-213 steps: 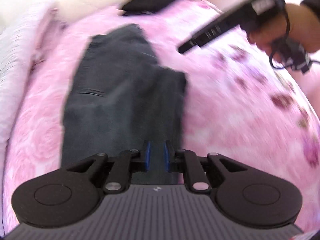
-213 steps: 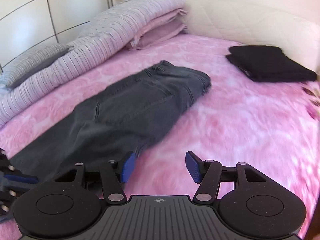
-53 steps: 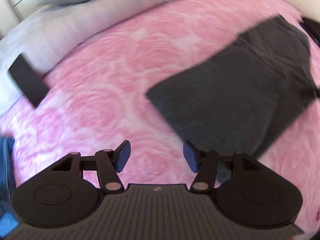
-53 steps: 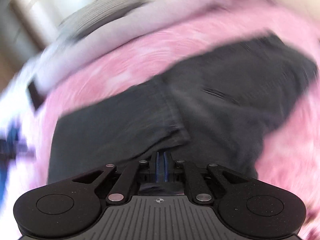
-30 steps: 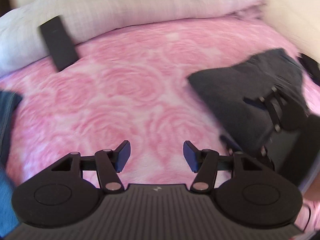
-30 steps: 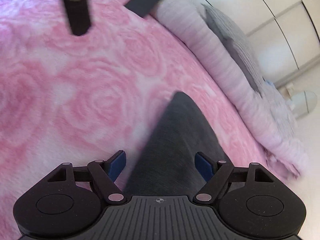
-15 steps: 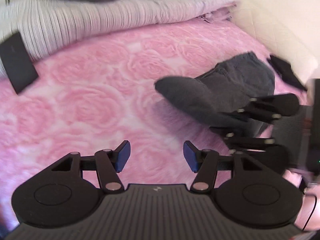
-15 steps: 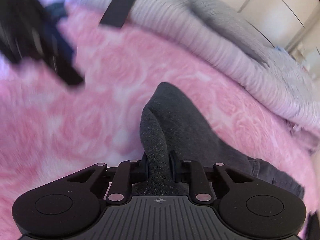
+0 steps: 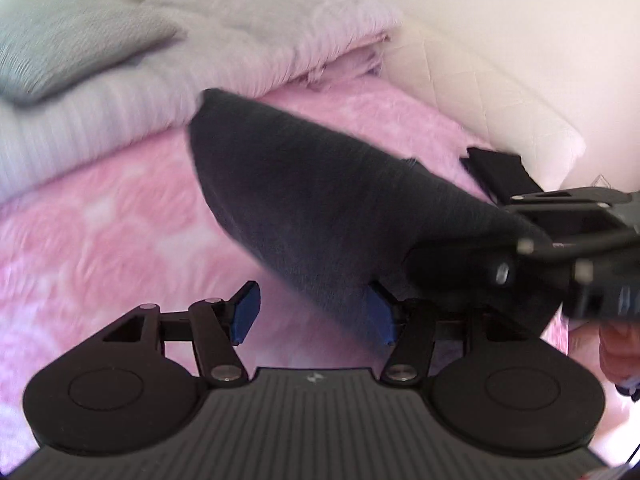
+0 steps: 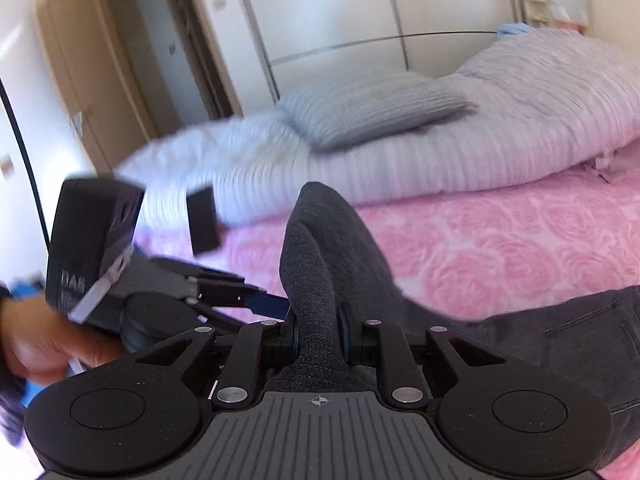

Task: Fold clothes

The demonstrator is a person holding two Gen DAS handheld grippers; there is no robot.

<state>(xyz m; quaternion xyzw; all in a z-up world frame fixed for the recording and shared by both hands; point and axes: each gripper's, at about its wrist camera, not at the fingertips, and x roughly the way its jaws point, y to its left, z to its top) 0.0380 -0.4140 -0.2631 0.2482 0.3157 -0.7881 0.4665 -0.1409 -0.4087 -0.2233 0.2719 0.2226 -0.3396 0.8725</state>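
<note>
We have the right gripper [image 10: 318,336] clenched on a raised fold of the dark grey denim trousers [image 10: 320,264]. The fabric stands up between its blue pads [image 10: 343,334] as a rounded hump above the pink rose-patterned bedspread [image 10: 500,256]. The rest of the trousers trails off to the right across the bed, with a back pocket seam visible there.

Our left gripper [image 9: 312,312] is spread wide, blue pads [image 9: 245,312] well apart, gripping nothing. In the left wrist view the lifted trouser fold [image 9: 320,200] hangs across the frame and overlaps the right-hand pad of that gripper. We cannot tell whether cloth and pad touch; the frame is blurred.

In the right wrist view, we see the left gripper coming in from the left, held by a hand [image 10: 44,344], its blue fingertip just beside the raised fold.

Further back:
- a pale lilac ribbed duvet [image 10: 400,152] is bunched along the far edge of the bed, with a grey ribbed pillow [image 10: 372,108] on top of it
- a flat black rectangular object [image 10: 203,220] lies at the duvet's edge
- a folded black garment [image 9: 500,168] sits near the cream padded headboard [image 9: 500,80]
</note>
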